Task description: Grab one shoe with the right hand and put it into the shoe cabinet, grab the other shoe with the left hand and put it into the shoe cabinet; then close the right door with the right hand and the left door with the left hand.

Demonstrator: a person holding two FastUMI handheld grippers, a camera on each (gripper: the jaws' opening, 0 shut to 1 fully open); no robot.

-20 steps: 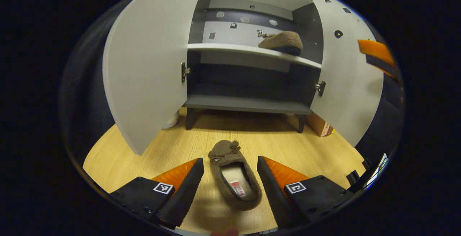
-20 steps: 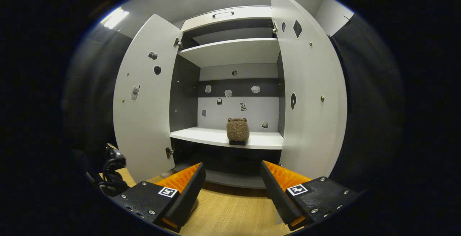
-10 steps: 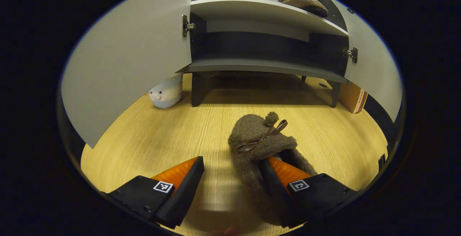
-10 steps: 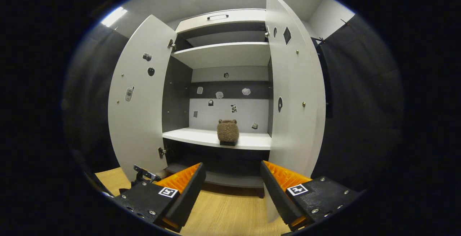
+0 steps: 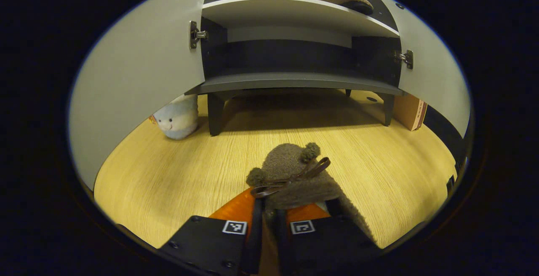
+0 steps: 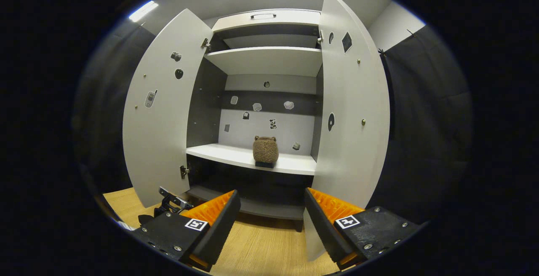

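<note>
The left gripper (image 5: 269, 221) is pinched on the side wall of the fuzzy brown slipper (image 5: 294, 175), which lies on the wooden floor (image 5: 168, 183) at six o'clock from the open shoe cabinet (image 5: 294, 82); it looks light and floppy, so a grip on the collar should carry it, though the toe may sag; the right gripper (image 6: 269, 219) hangs spread, facing the other slipper (image 6: 265, 151) on the middle shelf (image 6: 290, 164).

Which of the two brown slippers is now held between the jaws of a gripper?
The slipper on the floor: the left gripper has its jaws shut on its side wall. The other slipper stands free on the cabinet shelf.
</note>
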